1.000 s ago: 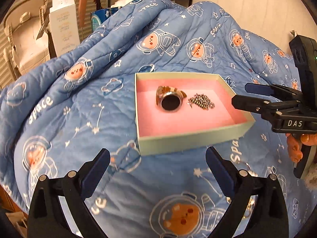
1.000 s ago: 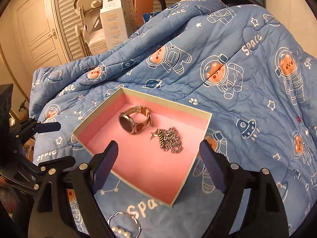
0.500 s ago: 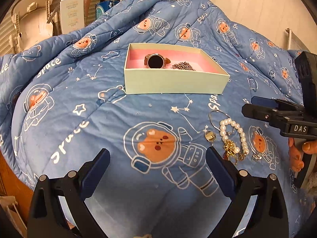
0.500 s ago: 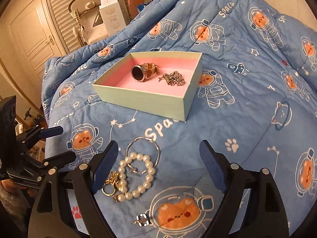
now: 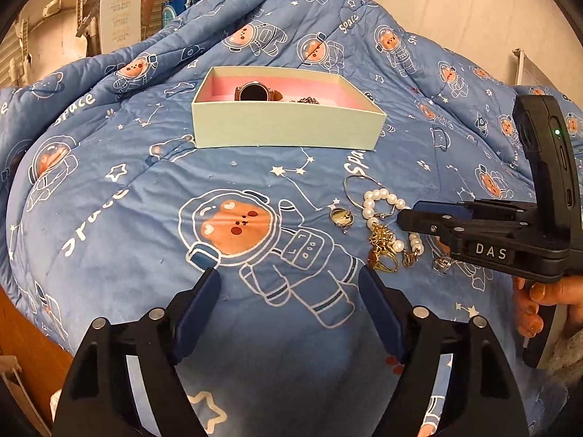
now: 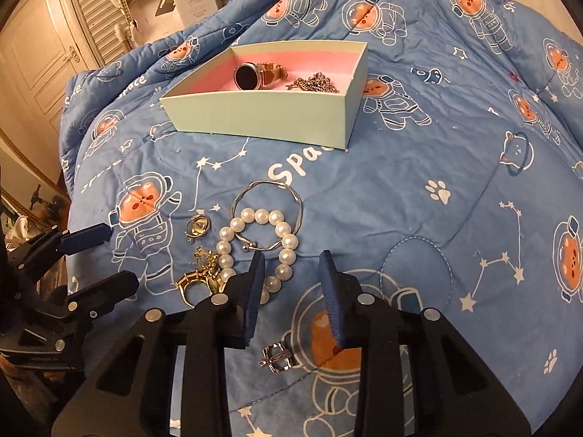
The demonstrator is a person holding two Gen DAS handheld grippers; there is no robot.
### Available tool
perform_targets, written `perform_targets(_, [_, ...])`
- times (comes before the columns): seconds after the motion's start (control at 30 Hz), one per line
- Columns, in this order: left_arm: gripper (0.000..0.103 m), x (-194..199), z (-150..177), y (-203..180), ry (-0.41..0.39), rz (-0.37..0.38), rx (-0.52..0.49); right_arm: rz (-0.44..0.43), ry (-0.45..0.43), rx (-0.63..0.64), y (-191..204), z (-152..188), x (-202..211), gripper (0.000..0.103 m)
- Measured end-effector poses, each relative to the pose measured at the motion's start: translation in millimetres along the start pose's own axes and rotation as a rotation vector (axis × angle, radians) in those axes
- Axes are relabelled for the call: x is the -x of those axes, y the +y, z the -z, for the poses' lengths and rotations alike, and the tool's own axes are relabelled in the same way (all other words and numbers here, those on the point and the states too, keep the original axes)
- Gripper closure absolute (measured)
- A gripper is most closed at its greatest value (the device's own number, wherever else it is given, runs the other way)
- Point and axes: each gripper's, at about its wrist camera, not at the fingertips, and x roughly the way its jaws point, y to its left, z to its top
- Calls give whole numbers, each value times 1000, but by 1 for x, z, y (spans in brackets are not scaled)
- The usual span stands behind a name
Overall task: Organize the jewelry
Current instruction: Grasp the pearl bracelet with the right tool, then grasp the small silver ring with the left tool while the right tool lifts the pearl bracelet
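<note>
On the blue quilt (image 6: 419, 196) rests one pale green box (image 6: 262, 116) with pink lining, holding one watch (image 6: 251, 74) and one chain (image 6: 315, 83). Near the box, outside it, lie one pearl bracelet (image 6: 255, 244), one silver bangle (image 6: 267, 215) overlapping it, one round pendant (image 6: 198, 226), one gold ring cluster (image 6: 200, 276) and one small silver ring (image 6: 277, 358). Left gripper (image 5: 289, 313): jaws wide, holding nothing. Right gripper (image 6: 293, 291): jaws narrowed but apart, empty, just beside the pearls.
</note>
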Motion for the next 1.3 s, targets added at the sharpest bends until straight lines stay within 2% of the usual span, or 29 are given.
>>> perform_targets(0.1, [32,-3,-4,-1,0,14,-5,-5,11,-17,-1,2,-2,82])
perform_targets(0.2, [34,-9,-8,-5,7,20,-24,-13,11,-16,-3,5,0,93])
perform_targets(0.33, [39,-17,-12,-11,13,24,-57,-41,-10,-43,-9,9,5,93])
perform_targets(0.47, [43,-27,-20,-14,22,30,-77,-63,-68,-26,-9,11,21,93])
perform_targets(0.67, [52,-42,-29,-23,39,46,-114,-41,-143,28,-5,10,46,93])
perform_targets(0.73, [53,-46,-31,-27,42,43,-132,-40,-151,24,-6,10,51,93])
perform_targets(1.03, [79,-49,-35,-31,34,57,-140,-48,-161,25,-5,12,57,93])
perform_targets(1.3, [85,-45,-34,-30,20,72,-127,-44,-159,20,-5,14,57,93])
